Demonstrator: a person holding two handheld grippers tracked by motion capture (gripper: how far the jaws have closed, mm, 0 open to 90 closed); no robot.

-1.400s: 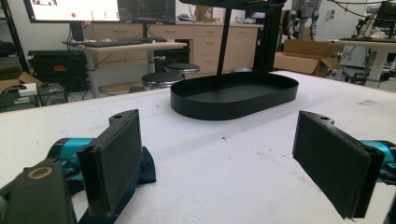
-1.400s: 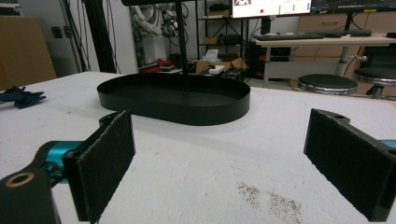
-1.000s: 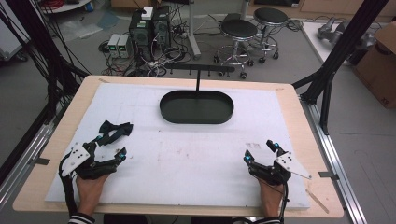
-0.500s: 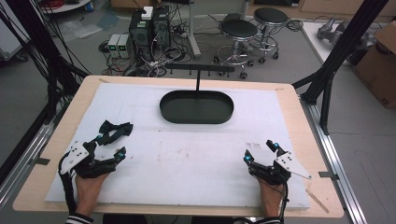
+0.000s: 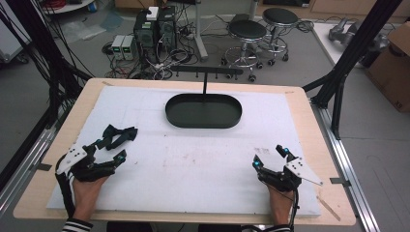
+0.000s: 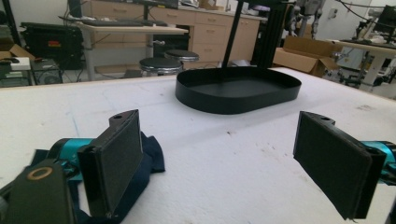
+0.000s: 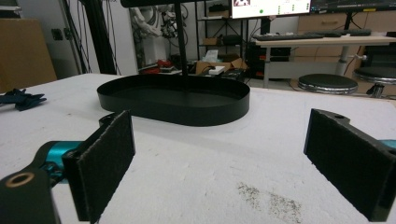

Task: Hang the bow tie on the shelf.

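- Left gripper [image 5: 112, 145]: a hand [image 5: 87, 191] is holding it at the near left of the table [image 5: 300, 104]; its jaws are standing spread wide, with nothing between them.
- Left gripper view: the two black pads [image 6: 116, 156] are rising from the bottom edge, well apart; bare white surface is showing in the gap.
- Dark cloth [image 5: 121, 134]: a small crumpled piece is lying on the white mat [image 5: 193, 169], touching or just beside the farther jaw of the left gripper. In the left gripper view it [image 6: 147, 156] is sitting just behind and under the left-hand pad; whether it is touching the pad cannot be told.
- Right gripper [image 5: 270, 157]: a hand [image 5: 279, 205] is holding it at the near right of the table; its jaws are also standing spread, gripping nothing.
- Right gripper view: both pads [image 7: 105, 156] are framing an open stretch of mat, which is carrying a patch of dark specks [image 7: 266, 196] near the bottom.
- White mat: it is covering most of the wooden table top, leaving a border of bare wood.
- Black tray [image 5: 203, 110]: an oval, shallow-walled tray is resting at the far middle of the mat, well apart from both grippers; its inside is appearing empty.
- Black post [image 5: 205, 83]: an upright post with a crossbar is standing at the tray's far edge.
- Two round stools [image 5: 247, 30] and computer boxes [image 5: 154, 29] are standing on the floor beyond the table.
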